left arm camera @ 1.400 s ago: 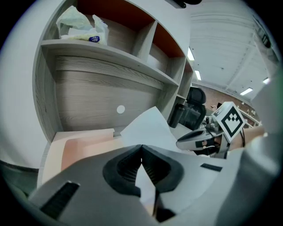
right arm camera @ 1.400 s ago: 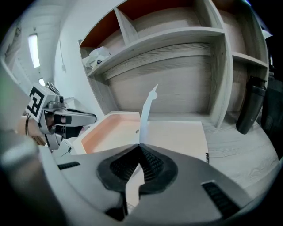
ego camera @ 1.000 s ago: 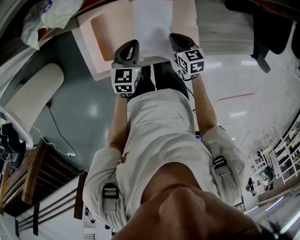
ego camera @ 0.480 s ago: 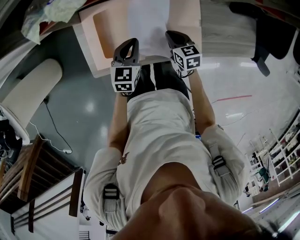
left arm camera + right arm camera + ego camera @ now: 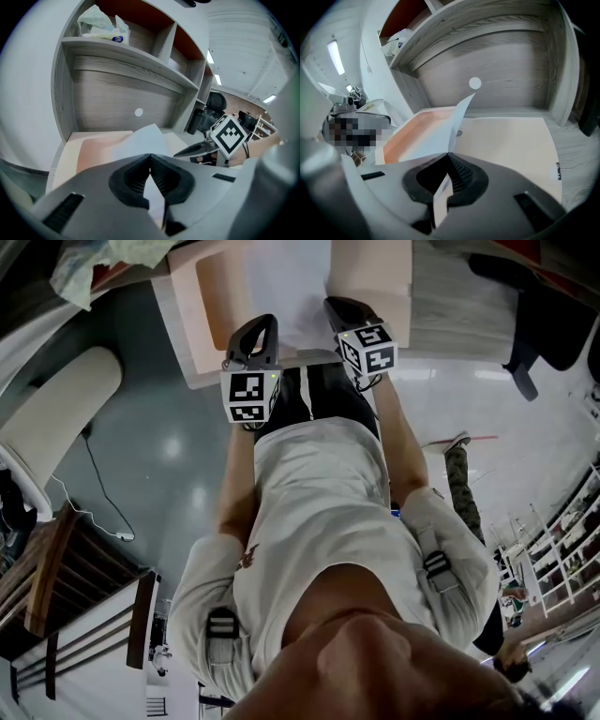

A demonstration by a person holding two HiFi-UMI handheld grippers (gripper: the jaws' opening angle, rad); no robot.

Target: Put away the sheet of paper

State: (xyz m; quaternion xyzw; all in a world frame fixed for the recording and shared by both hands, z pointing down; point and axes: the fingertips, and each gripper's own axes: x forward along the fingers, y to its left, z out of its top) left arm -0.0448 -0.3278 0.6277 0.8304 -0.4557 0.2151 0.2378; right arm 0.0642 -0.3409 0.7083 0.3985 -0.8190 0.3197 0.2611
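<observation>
Grip check: left claw (image 5: 150, 158) clenched on the near edge of the sheet of paper (image 5: 146, 138); right claw (image 5: 449, 158) clenched on the same edge, alongside. Sheet spans both claws, with the far corner curled upward over a peach tray (image 5: 211, 301), possibly a mat; the view is poor there. Tray lies on the grey wood table (image 5: 450, 306), below a shelf (image 5: 122, 51) carrying a crumpled bag (image 5: 101, 26).

Left claw (image 5: 150, 155) pinched on sheet of paper (image 5: 143, 139), peach surface (image 5: 93, 150) beneath, right claw (image 5: 187, 151) beside, grey wooden shelf (image 5: 117, 101) behind
</observation>
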